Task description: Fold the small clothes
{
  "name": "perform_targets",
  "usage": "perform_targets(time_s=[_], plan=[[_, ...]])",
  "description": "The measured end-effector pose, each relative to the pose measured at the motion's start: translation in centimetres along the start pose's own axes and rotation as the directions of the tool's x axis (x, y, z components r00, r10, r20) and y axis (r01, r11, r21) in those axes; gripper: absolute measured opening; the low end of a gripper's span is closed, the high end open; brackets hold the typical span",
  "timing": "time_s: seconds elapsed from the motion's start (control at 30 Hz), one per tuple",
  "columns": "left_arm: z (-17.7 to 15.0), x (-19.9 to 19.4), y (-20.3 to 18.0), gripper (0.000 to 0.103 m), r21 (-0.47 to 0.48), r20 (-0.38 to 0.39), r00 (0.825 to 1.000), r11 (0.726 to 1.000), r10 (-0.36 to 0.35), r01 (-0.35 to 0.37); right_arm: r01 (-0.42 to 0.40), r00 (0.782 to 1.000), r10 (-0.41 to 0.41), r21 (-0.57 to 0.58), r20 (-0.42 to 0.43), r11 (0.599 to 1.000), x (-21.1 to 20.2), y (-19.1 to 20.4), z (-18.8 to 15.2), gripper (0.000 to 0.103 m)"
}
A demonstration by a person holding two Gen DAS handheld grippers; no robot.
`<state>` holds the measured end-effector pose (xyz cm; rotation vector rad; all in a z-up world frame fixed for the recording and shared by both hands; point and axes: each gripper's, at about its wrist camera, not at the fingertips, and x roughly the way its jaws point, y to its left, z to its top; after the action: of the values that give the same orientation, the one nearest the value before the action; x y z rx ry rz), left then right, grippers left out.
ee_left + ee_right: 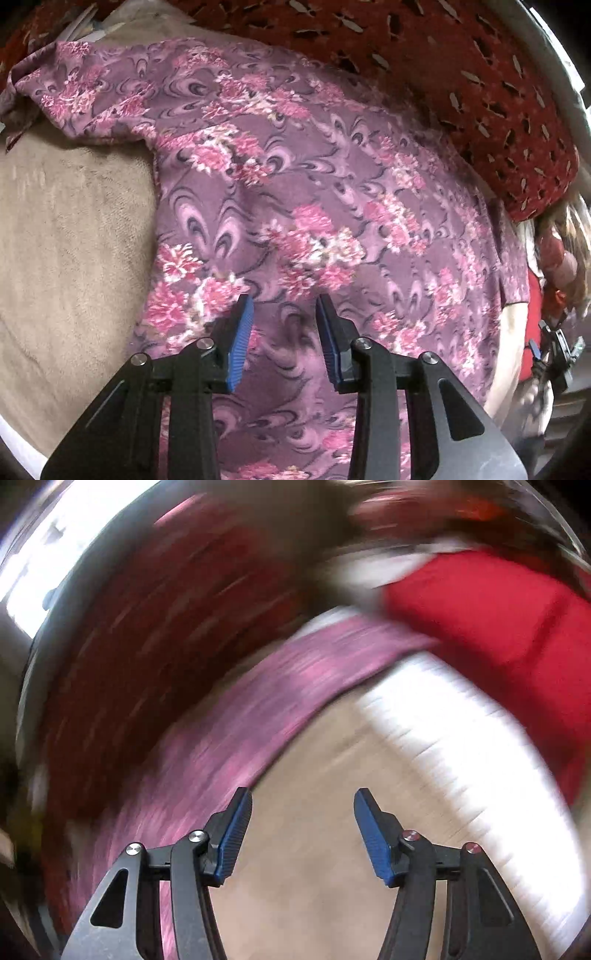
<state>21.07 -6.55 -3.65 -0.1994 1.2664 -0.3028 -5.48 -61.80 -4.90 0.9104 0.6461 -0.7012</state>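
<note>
A purple garment with pink flowers lies spread flat over a beige towel; one sleeve reaches to the upper left. My left gripper is open and empty just above the garment's near part. My right gripper is open and empty over the beige towel; this view is heavily blurred. The garment's edge shows there as a pink-purple band to the left of the fingers. The right gripper also shows small at the far right of the left wrist view.
A dark red patterned cloth lies beyond the garment. A person in a red top stands at the right side. A white edge borders the beige towel.
</note>
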Motion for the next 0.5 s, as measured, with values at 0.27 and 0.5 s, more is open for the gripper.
perform_targets(time_s=[0.27,0.5], plan=[[-0.1,-0.4,-5.9,0.039,0.104,0.064,0.995,0.992,-0.075,0.068,-0.039,0.999,0.038,0.195,0.008,0.98,7.3,-2.7,6.4,0.06],[1.3,1.5,-10.9,0.041,0.193,0.106,0.988,0.977,-0.113,0.091,-0.007,0.996,-0.008,0.161,0.09,0.987,9.7,-1.1,7.5,0.02]])
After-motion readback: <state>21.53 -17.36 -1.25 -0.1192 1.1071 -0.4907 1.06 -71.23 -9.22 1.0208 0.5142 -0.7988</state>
